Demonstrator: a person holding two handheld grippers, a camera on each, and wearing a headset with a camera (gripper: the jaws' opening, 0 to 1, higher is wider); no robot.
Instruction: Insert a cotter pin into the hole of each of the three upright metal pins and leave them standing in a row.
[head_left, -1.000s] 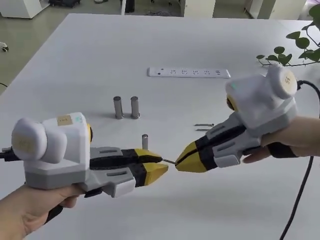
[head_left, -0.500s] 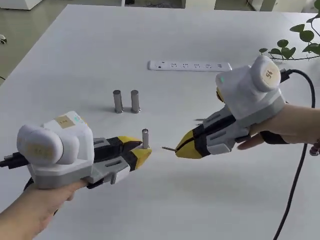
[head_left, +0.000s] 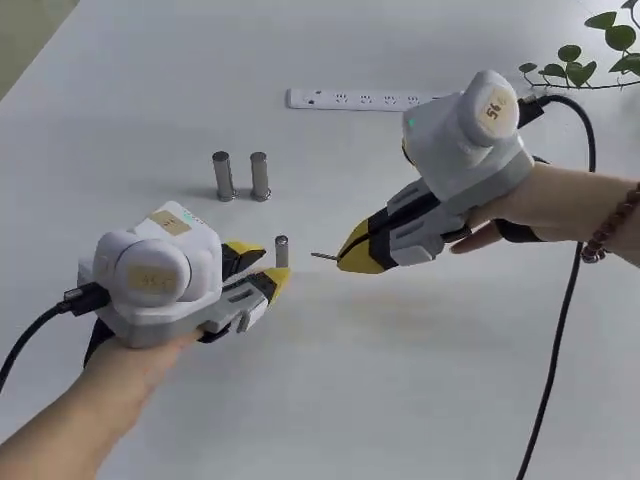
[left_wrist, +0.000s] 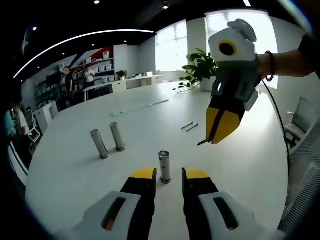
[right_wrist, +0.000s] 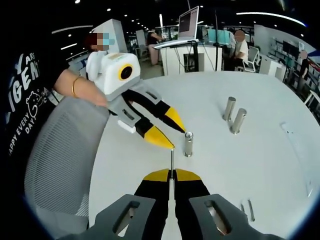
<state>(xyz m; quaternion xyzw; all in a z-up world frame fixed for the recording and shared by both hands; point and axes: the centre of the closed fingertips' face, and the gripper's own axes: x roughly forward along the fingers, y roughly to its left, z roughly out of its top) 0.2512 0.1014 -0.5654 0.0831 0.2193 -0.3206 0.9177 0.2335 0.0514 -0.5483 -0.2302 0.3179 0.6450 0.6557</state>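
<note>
On the table (head_left: 400, 400), 1 metal pin (head_left: 281, 251) stands upright at the spread jaw tips of the left gripper (head_left: 272, 262). To its right, the right gripper (head_left: 345, 258) pinches a cotter pin (head_left: 324, 257) that points at the metal pin without touching it. 2 more pins (head_left: 221, 176) stand side by side behind and to the left. A power strip (head_left: 360, 99) lies farther back.

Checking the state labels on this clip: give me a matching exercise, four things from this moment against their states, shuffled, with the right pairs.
Things:
1. left yellow-tipped claw
2. right yellow-tipped claw
3. two loose thin metal cotter pins
4. pair of grey cylindrical metal pins

States:
A. lying flat on the white table
B. standing upright side by side
C. shut on the held cotter pin
D. open, with the lone grey metal pin between the jaws

Pairs: 1-D, 2-C, 3-A, 4-B
</note>
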